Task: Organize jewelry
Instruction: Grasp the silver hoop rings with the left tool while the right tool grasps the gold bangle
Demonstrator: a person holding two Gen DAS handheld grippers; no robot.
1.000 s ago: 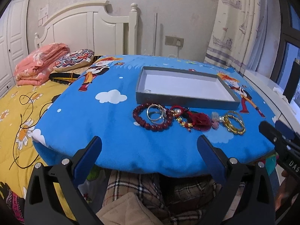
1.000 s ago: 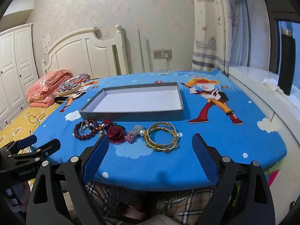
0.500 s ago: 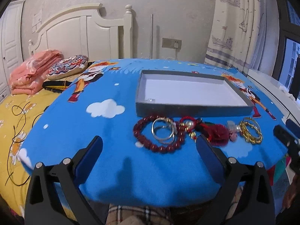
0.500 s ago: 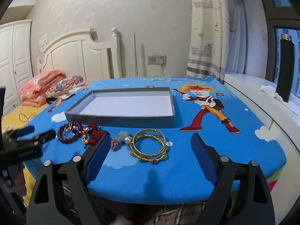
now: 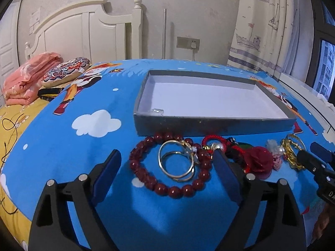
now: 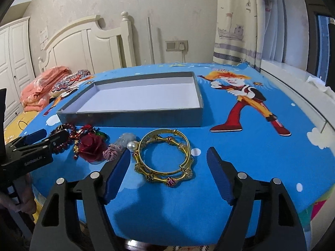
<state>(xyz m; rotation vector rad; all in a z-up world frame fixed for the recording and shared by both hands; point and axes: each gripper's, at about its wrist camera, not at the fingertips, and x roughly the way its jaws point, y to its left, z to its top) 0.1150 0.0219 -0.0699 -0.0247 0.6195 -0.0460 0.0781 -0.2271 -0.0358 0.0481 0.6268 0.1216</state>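
A row of jewelry lies on the blue cartoon cloth in front of a shallow grey tray (image 5: 209, 123) (image 6: 134, 118). My left gripper (image 5: 167, 165) hovers around a dark red bead bracelet (image 5: 165, 186) with silver rings (image 5: 177, 160) inside it; its jaws are closing and touch nothing. My right gripper (image 6: 167, 161) straddles a pair of gold bangles (image 6: 165, 159) (image 5: 292, 152), jaws closing, pads still apart from them. Between the two lie a red rose charm (image 6: 91, 146) (image 5: 258, 160), a red cord loop (image 5: 213, 139), a pearl (image 6: 132, 145) and a pink tassel (image 6: 112, 153).
The tray holds only a small clear piece (image 5: 157, 110) in its near left corner. Behind stand a white headboard (image 5: 88, 33), a folded pink blanket (image 5: 27, 77), a patterned cushion (image 5: 66, 71), a curtain (image 6: 236, 21) and a window sill (image 6: 297, 79) at right.
Both grippers moved forward and down toward the jewelry, so it now looks larger between the fingers. Both pairs of jaws have narrowed a little. The jewelry has not moved.
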